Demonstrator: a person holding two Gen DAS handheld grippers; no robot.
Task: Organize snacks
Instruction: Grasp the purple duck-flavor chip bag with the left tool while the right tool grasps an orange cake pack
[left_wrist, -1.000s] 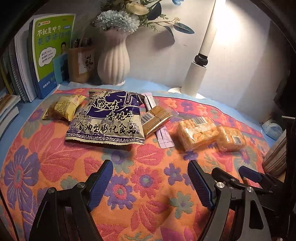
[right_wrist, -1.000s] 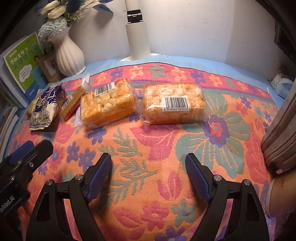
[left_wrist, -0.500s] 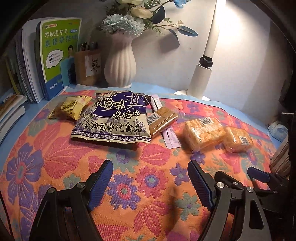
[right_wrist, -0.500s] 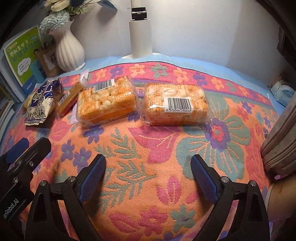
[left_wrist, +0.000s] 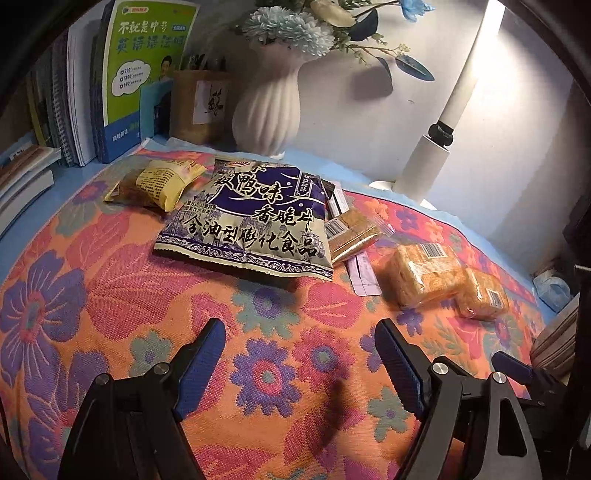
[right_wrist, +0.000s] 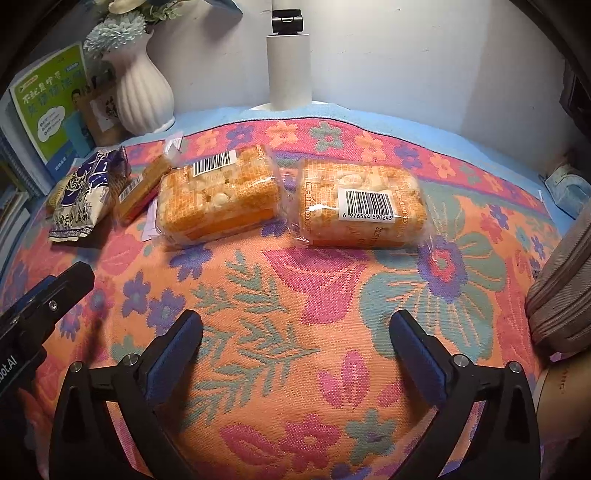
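Note:
Snacks lie in a row on the flowered cloth (left_wrist: 110, 314). From the left: a small yellow packet (left_wrist: 159, 182), a big blue-and-cream chip bag (left_wrist: 251, 218), a brown bar (left_wrist: 351, 232) over a pink strip (left_wrist: 364, 275), and two orange cracker packs (right_wrist: 218, 192) (right_wrist: 362, 203). My left gripper (left_wrist: 299, 354) hangs open over bare cloth in front of the chip bag, nothing between its fingers. My right gripper (right_wrist: 295, 347) hovers in front of the two cracker packs; its jaws are opening and hold nothing.
Along the back wall stand books (left_wrist: 144, 74), a brown pen holder (left_wrist: 199, 107), a white ribbed vase (left_wrist: 269, 110) with flowers and a white lamp post (right_wrist: 288, 62). A striped pouch (right_wrist: 561, 291) lies at the right edge.
The right gripper's jaws have spread wider. The left wrist view has rolled a little, so the snacks sit more level in it. No snack has moved.

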